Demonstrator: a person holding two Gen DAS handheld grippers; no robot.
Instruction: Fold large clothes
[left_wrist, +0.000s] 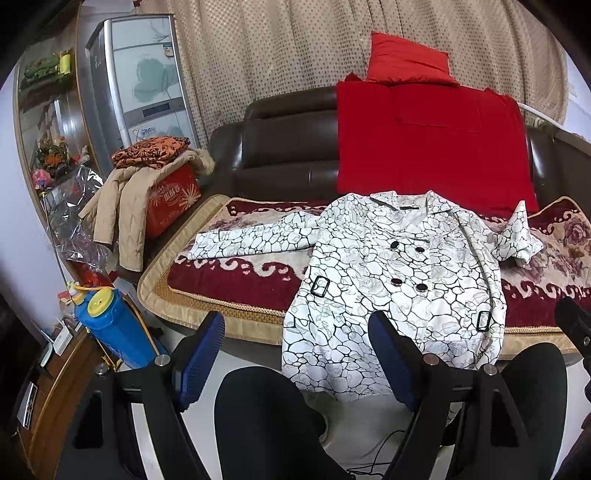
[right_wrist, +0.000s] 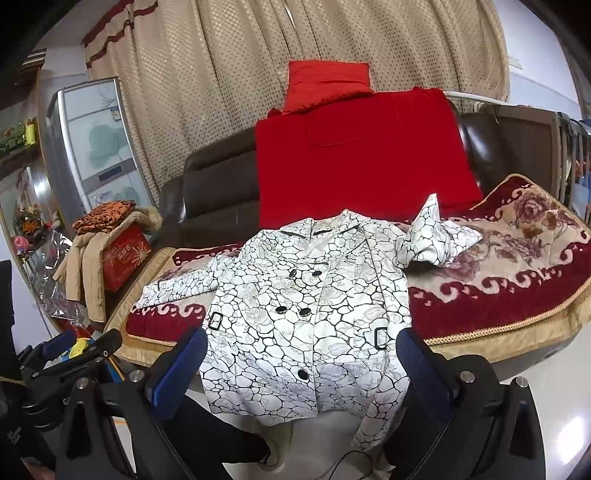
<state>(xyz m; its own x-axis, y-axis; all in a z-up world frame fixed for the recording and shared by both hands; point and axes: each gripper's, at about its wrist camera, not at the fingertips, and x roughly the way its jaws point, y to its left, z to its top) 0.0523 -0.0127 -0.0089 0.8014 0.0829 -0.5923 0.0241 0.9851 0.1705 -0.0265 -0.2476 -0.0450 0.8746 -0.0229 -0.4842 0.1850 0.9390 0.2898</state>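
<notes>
In the left wrist view the left gripper hangs released over the sofa's front edge. The coat lies face up on the sofa cover, hem over that edge, one sleeve stretched flat toward the box, probably ready for folding. The right wrist view shows the right gripper spread wide and empty, the other sleeve crumpled, and a low button hidden before.

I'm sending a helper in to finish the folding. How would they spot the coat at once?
Find the brown sofa below the beige curtain. On its red patterned seat cover lies the coat, face up, hem hanging over the front edge. Only it is white with black crackle lines and black buttons; the things behind it are plain red.
</notes>
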